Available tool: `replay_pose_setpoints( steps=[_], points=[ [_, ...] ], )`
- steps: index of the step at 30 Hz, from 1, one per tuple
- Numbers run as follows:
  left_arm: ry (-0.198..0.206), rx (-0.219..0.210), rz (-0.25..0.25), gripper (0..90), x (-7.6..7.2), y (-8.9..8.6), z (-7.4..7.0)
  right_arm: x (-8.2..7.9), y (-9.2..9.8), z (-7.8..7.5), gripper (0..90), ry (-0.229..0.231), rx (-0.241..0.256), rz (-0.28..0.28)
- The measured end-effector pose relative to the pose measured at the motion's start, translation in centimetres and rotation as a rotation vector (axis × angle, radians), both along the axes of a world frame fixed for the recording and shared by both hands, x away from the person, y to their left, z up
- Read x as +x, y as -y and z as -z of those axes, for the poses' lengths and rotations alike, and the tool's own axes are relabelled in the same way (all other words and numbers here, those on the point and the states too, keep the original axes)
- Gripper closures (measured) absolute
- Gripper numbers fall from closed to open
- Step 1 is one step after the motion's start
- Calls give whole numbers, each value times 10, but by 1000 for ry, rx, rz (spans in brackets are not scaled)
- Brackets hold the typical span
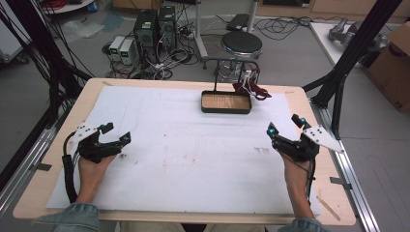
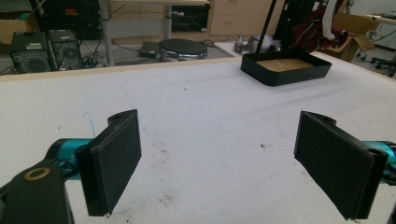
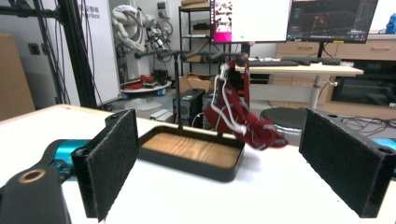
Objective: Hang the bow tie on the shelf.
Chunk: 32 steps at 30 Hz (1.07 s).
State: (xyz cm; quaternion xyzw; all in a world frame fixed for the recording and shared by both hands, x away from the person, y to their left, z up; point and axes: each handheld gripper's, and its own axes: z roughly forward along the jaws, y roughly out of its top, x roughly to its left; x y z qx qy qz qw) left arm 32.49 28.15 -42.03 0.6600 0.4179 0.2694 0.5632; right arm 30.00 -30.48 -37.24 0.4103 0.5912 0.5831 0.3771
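A black tray with a wooden floor sits at the table's far middle; a thin black stand rises from it. Red and white cords hang from the stand's crossbar over the tray's right end, seen closer in the right gripper view as a dangling bundle. My left gripper rests low at the left of the white sheet, open, nothing between its pads. My right gripper is at the right, open and empty, aimed toward the tray. The tray lies far off in the left gripper view.
A white sheet covers most of the wooden table. Beyond the far edge stand a round black stool, computer towers and tangled cables. Black frame posts flank the table's right side; a cardboard box sits at far right.
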Motion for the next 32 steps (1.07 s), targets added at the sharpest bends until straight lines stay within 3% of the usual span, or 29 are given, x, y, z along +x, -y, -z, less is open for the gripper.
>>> replay_pose_setpoints(
  steps=[10, 15, 18, 21, 25, 32],
  points=[
    [-3, 4, 3, 151, 0, 0, 0, -13, 0, 33, 113, -42, 22, 10],
    [-4, 2, 2, 151, 0, 1, 1, -19, -3, 53, 113, -90, 26, 0],
    [-5, 2, 0, 150, 0, 1, 1, -21, -4, 58, 113, -106, 38, -4],
    [-6, 7, 0, 151, 1, 1, 1, -24, -7, 66, 113, -117, 0, 11],
    [-5, 10, 1, 151, 1, 1, 1, -25, -7, 70, 113, -179, 33, -6],
    [-9, 15, 5, 151, 1, 2, 2, -25, -8, 70, 113, -183, 21, -11]
  ],
)
